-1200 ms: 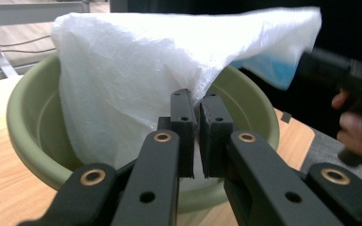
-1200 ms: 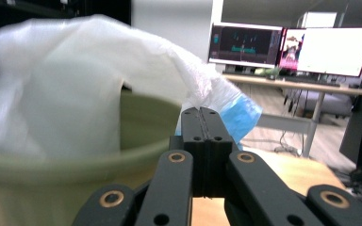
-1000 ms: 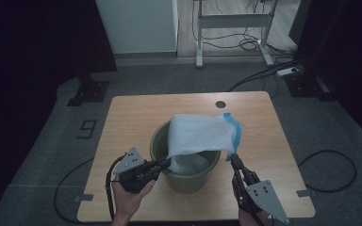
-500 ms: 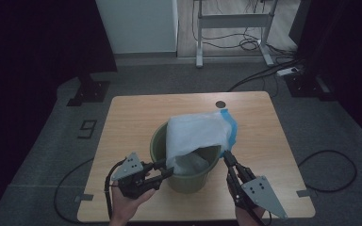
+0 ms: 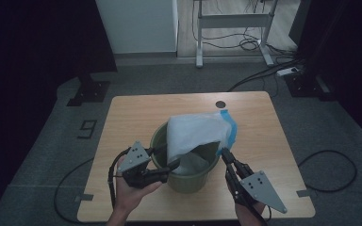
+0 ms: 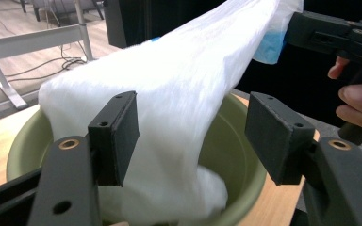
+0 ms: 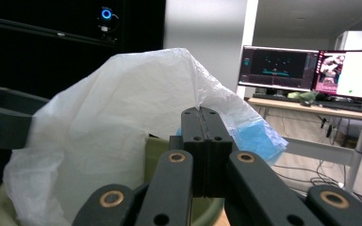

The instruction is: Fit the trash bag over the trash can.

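A green bucket (image 5: 191, 176) stands on the wooden table (image 5: 136, 117), near its front. A white plastic bag (image 5: 193, 132) with a blue band (image 5: 230, 125) drapes over the bucket, its lower end inside. My right gripper (image 5: 223, 153) is shut on the bag's edge by the blue band, holding it up above the right rim; the right gripper view shows the jaws (image 7: 201, 115) pinching the film. My left gripper (image 5: 172, 165) is at the bucket's left rim. Its jaws have just been opening; the bag (image 6: 179, 94) hangs between the spread pads (image 6: 118, 134), untouched.
A small black round hole (image 5: 220, 104) sits near the table's far edge. A desk frame (image 5: 231, 21) and cables (image 5: 259, 77) lie on the floor beyond. Monitors (image 7: 306, 70) glow at the right of the right gripper view.
My left gripper's jaws have opened off the bag and the hand has lifted slightly. The bag's left side has slackened toward the bucket. The right gripper has kept still.
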A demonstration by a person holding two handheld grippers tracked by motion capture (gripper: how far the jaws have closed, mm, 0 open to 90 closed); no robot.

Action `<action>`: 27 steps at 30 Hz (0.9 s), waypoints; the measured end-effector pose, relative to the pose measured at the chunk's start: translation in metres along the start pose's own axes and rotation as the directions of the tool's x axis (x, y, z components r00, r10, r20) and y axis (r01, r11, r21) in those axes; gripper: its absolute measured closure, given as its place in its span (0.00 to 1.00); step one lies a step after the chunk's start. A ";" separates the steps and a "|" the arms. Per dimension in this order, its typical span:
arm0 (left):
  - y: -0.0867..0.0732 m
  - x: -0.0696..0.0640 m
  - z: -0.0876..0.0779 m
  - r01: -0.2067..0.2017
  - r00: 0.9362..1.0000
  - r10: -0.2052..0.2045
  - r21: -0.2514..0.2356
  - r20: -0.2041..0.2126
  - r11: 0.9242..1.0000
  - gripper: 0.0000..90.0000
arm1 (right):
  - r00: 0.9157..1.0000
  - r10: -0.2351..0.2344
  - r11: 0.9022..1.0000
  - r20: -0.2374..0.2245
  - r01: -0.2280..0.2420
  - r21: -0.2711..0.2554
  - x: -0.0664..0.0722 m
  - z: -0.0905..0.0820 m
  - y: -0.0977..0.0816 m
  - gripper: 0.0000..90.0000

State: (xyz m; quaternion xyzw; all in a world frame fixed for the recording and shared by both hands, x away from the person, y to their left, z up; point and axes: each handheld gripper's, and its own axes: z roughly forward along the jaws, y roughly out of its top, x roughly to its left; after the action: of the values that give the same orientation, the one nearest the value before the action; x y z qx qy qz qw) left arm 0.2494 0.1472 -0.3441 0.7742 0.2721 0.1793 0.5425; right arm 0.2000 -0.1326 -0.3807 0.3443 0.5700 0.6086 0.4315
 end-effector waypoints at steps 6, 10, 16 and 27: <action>0.012 -0.006 0.006 -0.057 0.998 0.057 0.005 -0.032 0.998 0.63 | 0.999 -0.018 1.000 -0.040 0.018 -0.013 0.009 0.002 0.009 0.99; 0.011 -0.004 0.006 -0.026 0.999 0.026 -0.002 -0.019 1.000 0.89 | 0.998 -0.027 1.000 -0.065 0.026 -0.017 0.013 0.002 0.012 0.99; -0.001 0.006 -0.004 0.027 0.999 -0.029 -0.051 -0.030 0.998 0.99 | 0.994 -0.013 1.000 -0.111 0.013 -0.001 0.015 0.001 0.010 0.94; -0.031 0.039 -0.032 0.181 0.983 -0.183 -0.103 -0.019 0.978 0.99 | 0.989 0.052 0.998 -0.139 -0.048 0.030 0.013 -0.024 -0.010 0.55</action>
State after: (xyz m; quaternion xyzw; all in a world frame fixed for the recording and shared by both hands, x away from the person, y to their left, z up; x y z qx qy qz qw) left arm 0.2547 0.2030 -0.3625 0.7152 0.3401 0.1533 0.5911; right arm 0.1744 -0.1302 -0.3941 0.3208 0.5980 0.6342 0.3705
